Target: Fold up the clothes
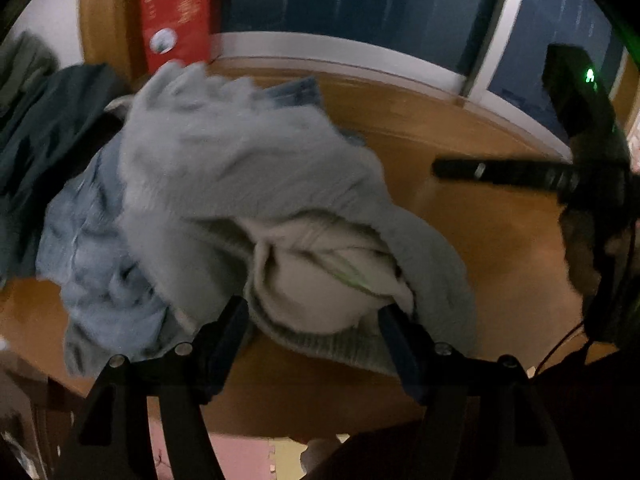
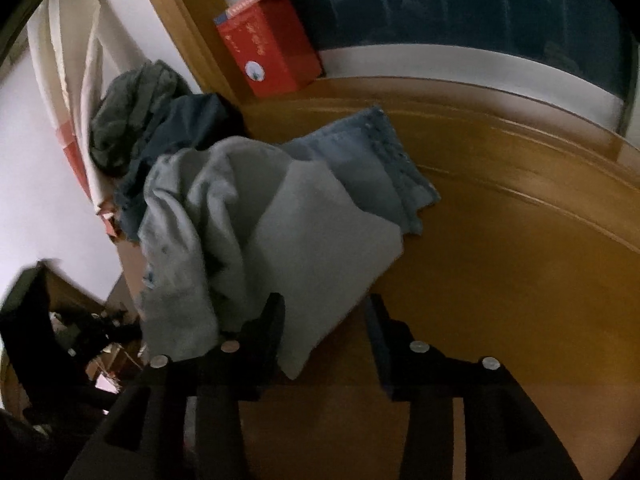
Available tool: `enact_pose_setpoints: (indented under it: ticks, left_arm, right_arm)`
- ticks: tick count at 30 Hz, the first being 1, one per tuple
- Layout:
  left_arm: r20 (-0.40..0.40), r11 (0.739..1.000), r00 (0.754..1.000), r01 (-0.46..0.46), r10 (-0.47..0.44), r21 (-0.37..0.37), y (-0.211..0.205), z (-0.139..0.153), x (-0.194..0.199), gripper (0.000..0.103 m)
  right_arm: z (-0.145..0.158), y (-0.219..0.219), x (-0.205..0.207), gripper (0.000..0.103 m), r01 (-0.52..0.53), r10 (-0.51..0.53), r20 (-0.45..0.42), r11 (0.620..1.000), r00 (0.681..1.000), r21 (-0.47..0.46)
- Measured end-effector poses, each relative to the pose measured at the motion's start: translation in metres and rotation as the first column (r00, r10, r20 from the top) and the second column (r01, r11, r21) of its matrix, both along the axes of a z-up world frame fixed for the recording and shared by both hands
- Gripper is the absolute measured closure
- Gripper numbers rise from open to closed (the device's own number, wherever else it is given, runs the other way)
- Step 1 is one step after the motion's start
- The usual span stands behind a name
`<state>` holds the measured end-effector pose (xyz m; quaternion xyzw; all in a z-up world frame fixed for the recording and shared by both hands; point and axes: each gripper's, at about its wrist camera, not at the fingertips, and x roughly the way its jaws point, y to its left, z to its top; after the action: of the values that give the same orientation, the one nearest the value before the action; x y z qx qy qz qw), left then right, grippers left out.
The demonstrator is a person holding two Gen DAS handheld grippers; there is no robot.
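A pale grey-blue fleece garment (image 1: 240, 168) lies heaped on the wooden table, its cream lining (image 1: 320, 284) showing at the near edge. It also shows in the right wrist view (image 2: 304, 220). Faded blue jeans (image 1: 92, 248) lie under it; their hem (image 2: 384, 160) sticks out at the back. My left gripper (image 1: 314, 316) is open, its jaws either side of the cream lining. My right gripper (image 2: 324, 320) is open at the garment's near corner, and it appears in the left wrist view (image 1: 500, 172) at the right.
A red box (image 1: 180, 16) stands at the back by the dark window. Dark teal (image 2: 184, 120) and green (image 2: 136, 100) clothes are piled at the back left. Bare wooden tabletop (image 2: 500, 240) spreads to the right. The table's near edge (image 1: 304, 432) lies below the left gripper.
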<state>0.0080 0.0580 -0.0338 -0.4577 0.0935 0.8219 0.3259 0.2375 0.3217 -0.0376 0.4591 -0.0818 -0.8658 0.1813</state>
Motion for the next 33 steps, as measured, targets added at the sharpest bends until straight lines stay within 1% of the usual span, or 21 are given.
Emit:
enact_pose_setpoints:
  ticks: [1,3,5,6,9,11,15,16,17,18,19,20,21,23,25,28,33]
  left_arm:
    - [0.004,1.000,1.000,-0.030,0.030,0.007,-0.007,-0.001,0.001,0.038]
    - [0.006,0.998,0.998,-0.060,0.059,0.035,-0.019,0.000,0.000,0.037]
    - [0.003,0.993,0.995,-0.097,0.097,0.067,-0.029,0.002,-0.005,0.031]
    - [-0.001,0.990,0.993,-0.114,0.115,0.078,-0.032,0.003,-0.008,0.030]
    - [-0.031,0.986,0.989,-0.144,0.148,0.087,-0.036,0.004,-0.021,0.030]
    - [-0.038,0.984,0.987,-0.153,0.157,0.090,-0.035,0.001,-0.030,0.030]
    - [-0.002,0.984,0.989,-0.146,0.147,0.105,-0.035,-0.013,-0.047,0.030]
    - [0.007,0.984,0.990,-0.144,0.144,0.107,-0.034,-0.018,-0.051,0.030]
    - [0.014,0.983,0.990,-0.142,0.142,0.115,-0.033,-0.021,-0.053,0.030]
    - [0.023,0.982,0.990,-0.138,0.137,0.132,-0.032,-0.024,-0.055,0.030]
    - [0.025,0.979,0.991,-0.136,0.134,0.149,-0.032,-0.024,-0.055,0.030]
    - [0.022,0.978,0.991,-0.133,0.131,0.164,-0.031,-0.023,-0.054,0.031]
    - [0.014,0.976,0.992,-0.124,0.123,0.177,-0.029,-0.020,-0.052,0.031]
    - [-0.004,0.974,0.994,-0.102,0.105,0.201,-0.024,-0.015,-0.049,0.033]
    - [-0.024,0.977,0.997,-0.062,0.069,0.205,-0.014,-0.008,-0.043,0.036]
    - [-0.070,0.980,0.997,0.000,0.014,0.197,0.004,0.006,-0.029,0.036]
    - [-0.104,0.974,0.991,0.099,-0.079,0.206,0.047,0.026,-0.004,0.035]
  right_arm:
    - [0.001,-0.005,-0.002,0.057,-0.016,0.016,-0.007,1.000,1.000,-0.001]
    - [0.001,-0.020,-0.007,0.055,-0.050,0.050,-0.014,0.999,0.999,0.006]
    - [-0.003,-0.037,-0.016,0.055,-0.078,0.078,-0.019,0.997,0.997,0.010]
    - [-0.004,-0.044,-0.020,0.055,-0.079,0.080,-0.025,0.997,0.997,0.007]
    - [-0.010,-0.071,-0.041,0.055,-0.113,0.113,-0.012,0.993,0.994,-0.035]
    - [-0.015,-0.089,-0.052,0.055,-0.143,0.143,0.002,0.989,0.990,-0.046]
    - [-0.032,-0.119,-0.065,0.055,-0.177,0.177,0.021,0.984,0.984,0.004]
    - [-0.036,-0.122,-0.066,0.056,-0.175,0.175,0.021,0.985,0.984,-0.002]
    - [-0.036,-0.121,-0.065,0.066,-0.179,0.179,0.017,0.984,0.984,-0.019]
    - [-0.037,-0.121,-0.064,0.081,-0.185,0.185,0.012,0.982,0.983,-0.037]
    - [-0.035,-0.119,-0.059,0.085,-0.194,0.194,0.000,0.980,0.981,-0.047]
    - [-0.032,-0.117,-0.055,0.091,-0.190,0.190,-0.016,0.981,0.982,-0.031]
    - [-0.030,-0.114,-0.051,0.094,-0.190,0.190,-0.032,0.982,0.981,-0.016]
    - [-0.023,-0.105,-0.040,0.095,-0.186,0.185,-0.056,0.982,0.981,-0.014]
    - [-0.014,-0.093,-0.027,0.095,-0.176,0.174,-0.085,0.984,0.981,-0.021]
    - [0.002,-0.071,-0.004,0.096,-0.150,0.146,-0.134,0.989,0.980,-0.018]
    - [0.016,-0.023,0.029,0.096,-0.070,0.063,-0.157,0.997,0.986,-0.039]
